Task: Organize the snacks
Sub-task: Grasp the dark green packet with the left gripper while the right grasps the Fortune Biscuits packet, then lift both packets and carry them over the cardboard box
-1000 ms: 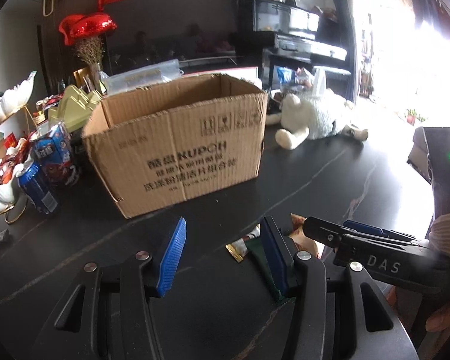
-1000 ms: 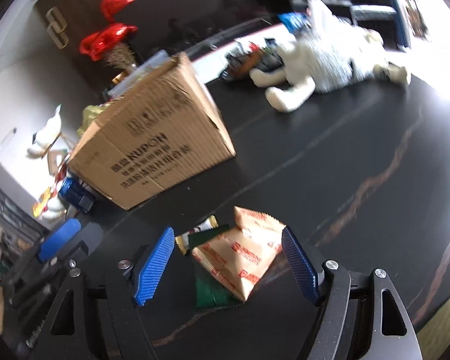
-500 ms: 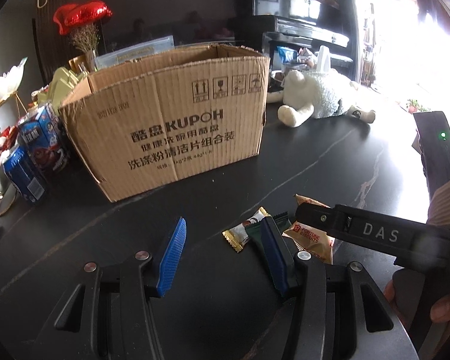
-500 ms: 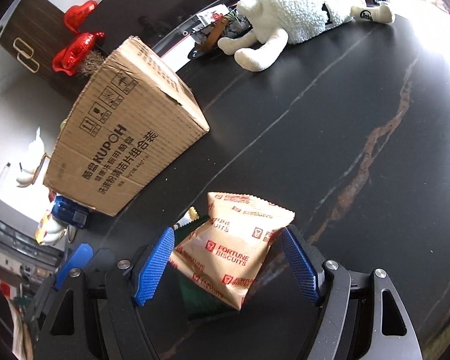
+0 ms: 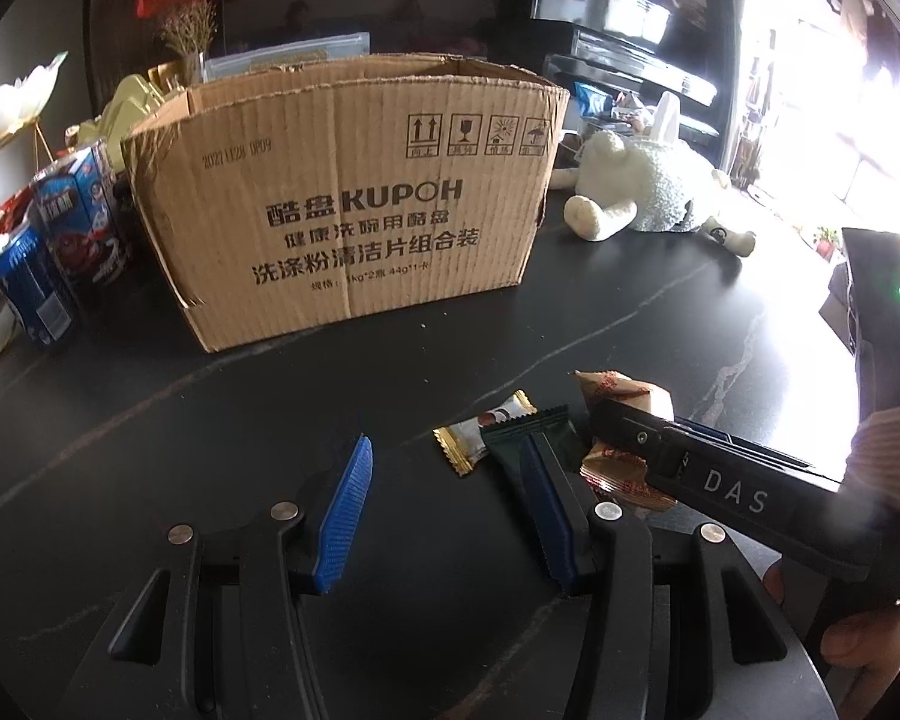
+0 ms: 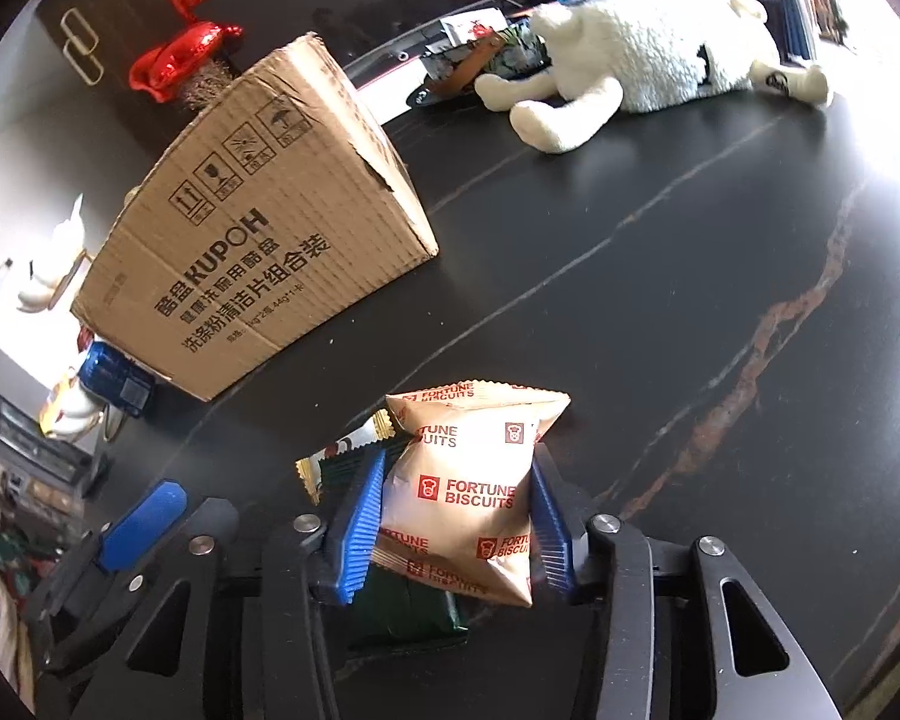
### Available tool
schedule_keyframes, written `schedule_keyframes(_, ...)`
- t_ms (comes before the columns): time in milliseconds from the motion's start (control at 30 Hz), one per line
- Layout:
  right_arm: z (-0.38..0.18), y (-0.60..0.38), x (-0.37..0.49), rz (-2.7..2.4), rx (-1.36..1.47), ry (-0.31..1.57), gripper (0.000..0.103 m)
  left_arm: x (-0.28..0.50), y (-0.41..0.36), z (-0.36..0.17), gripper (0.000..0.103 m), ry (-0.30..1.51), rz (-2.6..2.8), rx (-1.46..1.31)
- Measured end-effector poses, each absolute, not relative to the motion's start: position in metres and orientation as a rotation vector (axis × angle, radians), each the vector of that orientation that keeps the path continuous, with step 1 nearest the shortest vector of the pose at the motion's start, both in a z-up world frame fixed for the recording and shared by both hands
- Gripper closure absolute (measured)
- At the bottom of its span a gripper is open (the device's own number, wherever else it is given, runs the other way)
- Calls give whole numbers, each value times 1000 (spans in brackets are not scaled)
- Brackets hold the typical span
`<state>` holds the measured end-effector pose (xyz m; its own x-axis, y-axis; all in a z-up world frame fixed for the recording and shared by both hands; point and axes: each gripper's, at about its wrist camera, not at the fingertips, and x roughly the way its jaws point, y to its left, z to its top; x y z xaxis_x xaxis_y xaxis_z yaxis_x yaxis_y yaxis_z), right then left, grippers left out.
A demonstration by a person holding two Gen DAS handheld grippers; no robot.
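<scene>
My right gripper (image 6: pixel 457 516) has just closed onto the Fortune Biscuits pouch (image 6: pixel 468 480), at six o'clock from the cardboard box (image 6: pixel 258 252). My left gripper (image 5: pixel 450 510) hangs apart, empty. The puffy pouch could squirt free.

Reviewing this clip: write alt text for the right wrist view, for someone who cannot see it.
The right gripper squeezes a tan Fortune Biscuits packet between its blue pads, its jaws having just been closing, over a dark green packet on the black table. Beyond stand a cardboard box and a white plush toy.
</scene>
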<state>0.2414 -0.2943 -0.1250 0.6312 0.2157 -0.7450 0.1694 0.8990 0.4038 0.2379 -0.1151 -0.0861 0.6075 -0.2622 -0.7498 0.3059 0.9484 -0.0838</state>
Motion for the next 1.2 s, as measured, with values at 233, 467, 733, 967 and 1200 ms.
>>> schedule_keyframes(233,-104,-294,231,-4,352,828,59,238,-118,-86,52,901,-338,-15)
schedule_keyframes(467,-105,-306,226,-103,235,873,59,236,-136,-94,52,960,-348,-41)
schedule_keyframes(733,-92,-326,212,-218,156,831,59,240,-162,-104,52,1018,-336,-51)
schedule_keyframes(967,-95,-342,216,-275,119,847,59,241,-184,-116,52,1016,-256,7)
schedule_keyframes(1200,-99,-345,217,-269,128,867,59,242,-193,-121,52,1001,-207,77)
